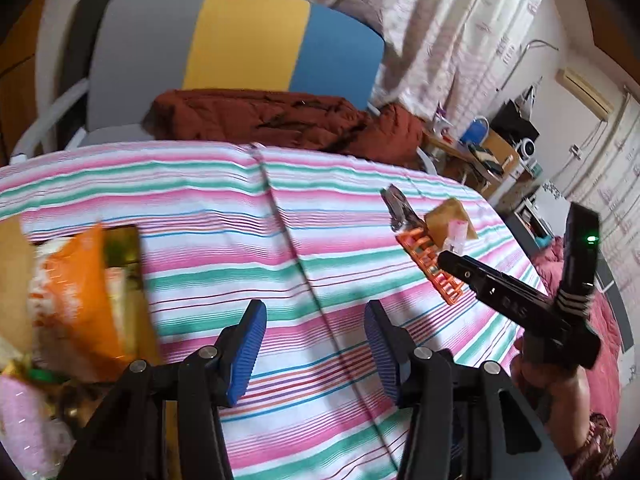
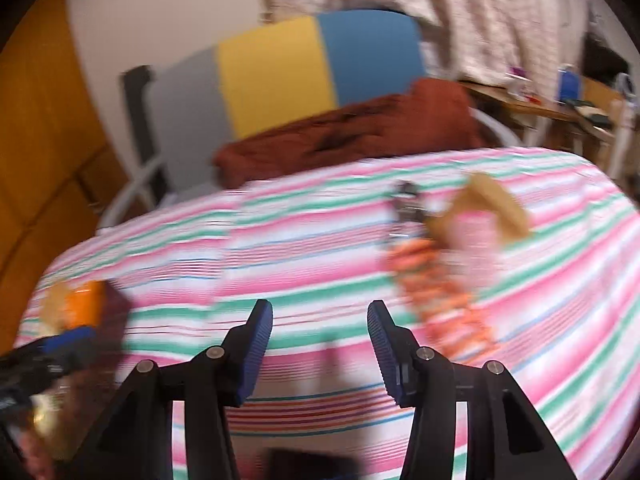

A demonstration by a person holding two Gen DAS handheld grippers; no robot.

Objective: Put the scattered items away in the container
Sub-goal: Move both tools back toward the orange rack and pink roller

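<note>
Container (image 1: 16,272): brown cardboard box at the far left edge of the left wrist view, packed with crinkly snack bags, an orange packet (image 1: 84,300) on top.
Striped cloth (image 1: 248,224): smooth woven cover in pink, green and white bands, a crease running down its middle.
Left gripper (image 1: 316,350): black frame, ribbed blue pads, jaws spread with only cloth between them.
Chair (image 1: 244,36): padded back in grey, yellow and blue panels, beyond the table edge.
Rust-brown garment (image 1: 280,120): soft, rumpled, heaped on the chair seat.
Metal tool (image 1: 398,208): shiny, plier-like, lying flat on the cloth right of centre.
Orange rack (image 1: 430,266): slotted plastic strip, ladder-shaped, touching the tool's near end.
Tan packet (image 1: 448,220): paper, wedge-shaped, just beside the rack, with something pale pink against it.
Right gripper (image 2: 320,348): same ribbed blue pads, jaws apart, nothing pinched; its black body partly covers the rack's near end in the left wrist view.
Right wrist view: heavily blurred.
</note>
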